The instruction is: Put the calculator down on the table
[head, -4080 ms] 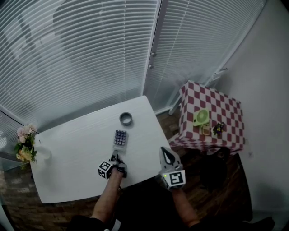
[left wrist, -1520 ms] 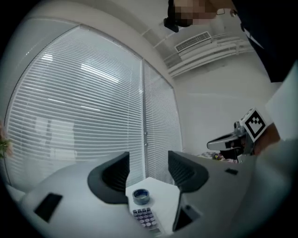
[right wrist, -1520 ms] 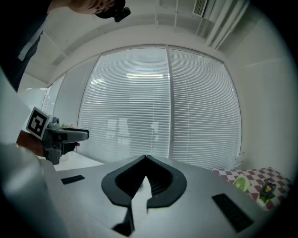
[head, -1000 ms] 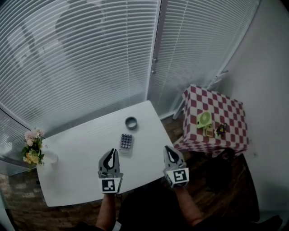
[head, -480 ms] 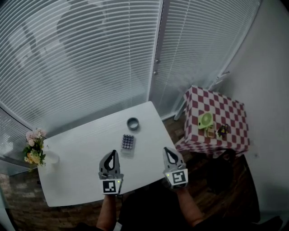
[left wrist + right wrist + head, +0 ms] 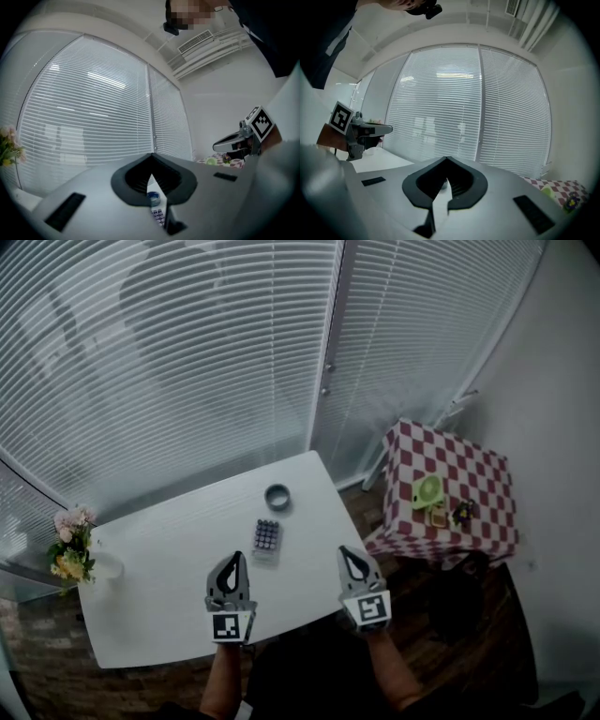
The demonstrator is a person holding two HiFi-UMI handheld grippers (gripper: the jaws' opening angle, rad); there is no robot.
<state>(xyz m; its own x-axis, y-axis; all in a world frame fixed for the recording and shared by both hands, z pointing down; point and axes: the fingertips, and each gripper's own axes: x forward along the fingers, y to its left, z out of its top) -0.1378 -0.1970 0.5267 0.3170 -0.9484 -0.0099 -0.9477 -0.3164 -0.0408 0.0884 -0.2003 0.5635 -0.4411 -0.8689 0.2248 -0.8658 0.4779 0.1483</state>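
The calculator [image 6: 266,538] lies flat on the white table [image 6: 159,587], its keys up. A little nearer than it, my left gripper [image 6: 231,562] hangs shut and empty. In the left gripper view the shut left gripper [image 6: 151,175] points at the calculator [image 6: 158,216], which shows through the slit below the tips. My right gripper [image 6: 349,554] hovers at the table's right front corner, shut on nothing, apart from the calculator. In its own view the right gripper [image 6: 446,160] has its tips together.
A grey tape roll [image 6: 277,496] lies beyond the calculator. A flower vase [image 6: 70,557] stands at the table's left end. A red-checked side table [image 6: 469,474] with small items is off to the right. Window blinds [image 6: 206,362] close the far side.
My left gripper, which was at the calculator's near end earlier, has drawn back toward the near edge and stands shut. The calculator stays on the table. The right gripper has barely moved.
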